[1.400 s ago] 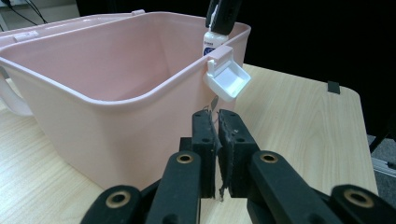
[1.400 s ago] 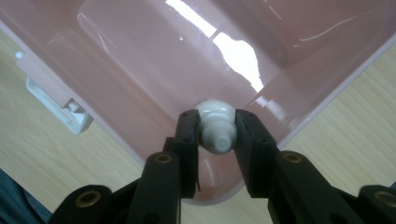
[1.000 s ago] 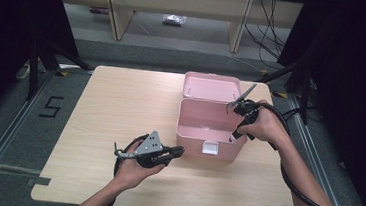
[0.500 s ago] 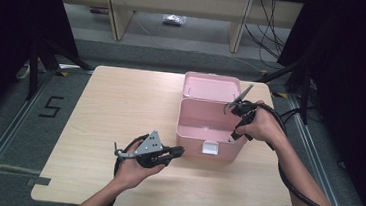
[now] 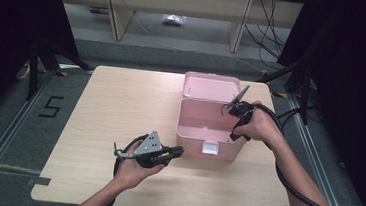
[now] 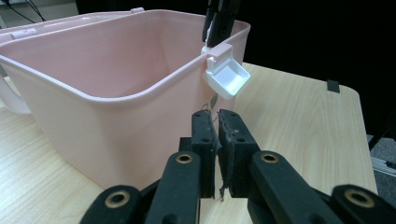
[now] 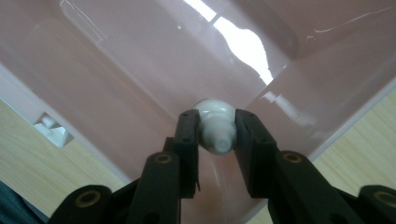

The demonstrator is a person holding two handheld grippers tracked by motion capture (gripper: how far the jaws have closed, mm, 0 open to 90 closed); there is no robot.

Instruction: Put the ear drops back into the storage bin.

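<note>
Two claws are at work: the right claw (image 7: 215, 135), clamped on a small white plastic tube (image 7: 215, 125), hangs over the open pink plastic box (image 5: 209, 116), ready to lower and release (left claw (image 6: 218, 122) closed, empty, beside the box on the tabletop (image 5: 121, 102)).

dim surroundings, overhead glare on pink box (image 7: 243, 42), perhaps slightly soft.

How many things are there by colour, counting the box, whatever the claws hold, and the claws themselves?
Pink: 1, the open box
White: 1, a small capped object held over the box
Black: 2, left claw and right claw
Total: 4
</note>
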